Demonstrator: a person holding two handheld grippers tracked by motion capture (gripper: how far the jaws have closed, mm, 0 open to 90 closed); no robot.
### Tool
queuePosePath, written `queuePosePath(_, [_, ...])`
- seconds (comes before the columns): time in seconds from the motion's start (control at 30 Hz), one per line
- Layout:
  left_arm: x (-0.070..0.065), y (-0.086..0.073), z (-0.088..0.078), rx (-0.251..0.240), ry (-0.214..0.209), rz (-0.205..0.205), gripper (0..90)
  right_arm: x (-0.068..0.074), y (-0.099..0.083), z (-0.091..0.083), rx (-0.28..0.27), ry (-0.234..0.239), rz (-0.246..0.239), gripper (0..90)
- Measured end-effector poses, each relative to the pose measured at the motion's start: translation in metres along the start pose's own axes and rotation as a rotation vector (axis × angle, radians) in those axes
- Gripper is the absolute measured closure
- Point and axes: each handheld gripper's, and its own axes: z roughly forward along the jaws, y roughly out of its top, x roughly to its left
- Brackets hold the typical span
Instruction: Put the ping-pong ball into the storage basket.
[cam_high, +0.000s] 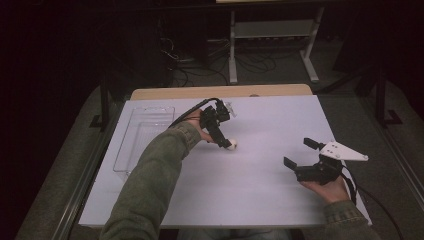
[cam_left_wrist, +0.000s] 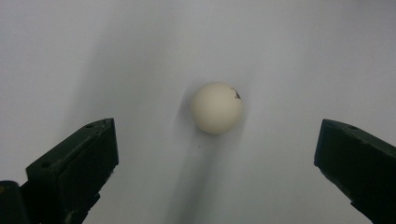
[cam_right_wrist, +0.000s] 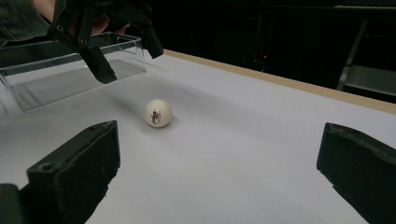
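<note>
Resting on the white table sheet (cam_high: 260, 130), the small white ball (cam_high: 232, 144) sits free, not gripped by anything. In the left gripper view the ball (cam_left_wrist: 216, 108) lies ahead of the two black jaws and roughly midway between them, with bare sheet on either side; a small dark mark shows on its upper right edge. The left gripper (cam_high: 224, 141) hangs directly over it in the high view, jaws pointing down and spread wide, neither jaw touching the ball. From the right gripper view the ball (cam_right_wrist: 158, 113) shows a printed dark mark on its near face, and the left gripper (cam_right_wrist: 127, 56) hovers just above and behind it, clear of its surface.

The right gripper (cam_high: 300, 154) is held well apart from the ball, low over the sheet, jaws likewise standing wide apart and holding nothing.

Beyond the left gripper, on the side away from the right gripper, a clear plastic tray (cam_high: 131, 150) lies on the sheet, with nothing visible inside it.
</note>
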Motion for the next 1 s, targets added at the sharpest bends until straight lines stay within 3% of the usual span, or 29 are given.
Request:
queuePosePath(0.17, [0.001,0.000,0.007,0.021,-0.015,-0.001,0.0,0.000,0.000,0.000,-0.001,0.001,-0.001,0.0])
queuePosePath(0.2, [0.005,0.000,0.013,0.056,-0.024,-0.017,0.0,0.000,0.000,0.000,-0.004,0.004,0.004,0.0])
queuePosePath(0.33, [0.004,0.000,0.018,0.060,-0.018,0.003,0.0,-0.001,0.000,-0.001,-0.010,0.007,0.011,0.0])
queuePosePath(0.6, [0.002,0.001,0.031,0.044,-0.057,0.043,0.0,-0.001,0.000,-0.001,-0.008,0.010,0.007,0.0])
queuePosePath(0.77, [0.004,-0.001,0.035,0.045,-0.057,0.056,0.0,-0.001,0.000,-0.001,-0.010,0.009,0.010,0.0])
queuePosePath(0.93, [0.005,-0.001,0.034,0.032,-0.041,0.071,14.0,-0.001,0.000,-0.001,-0.011,0.011,0.009,0.0])
queuePosePath(1.0, [0.005,-0.002,0.035,0.037,-0.035,0.071,14.2,-0.001,0.000,-0.001,-0.012,0.011,0.009,0.0])
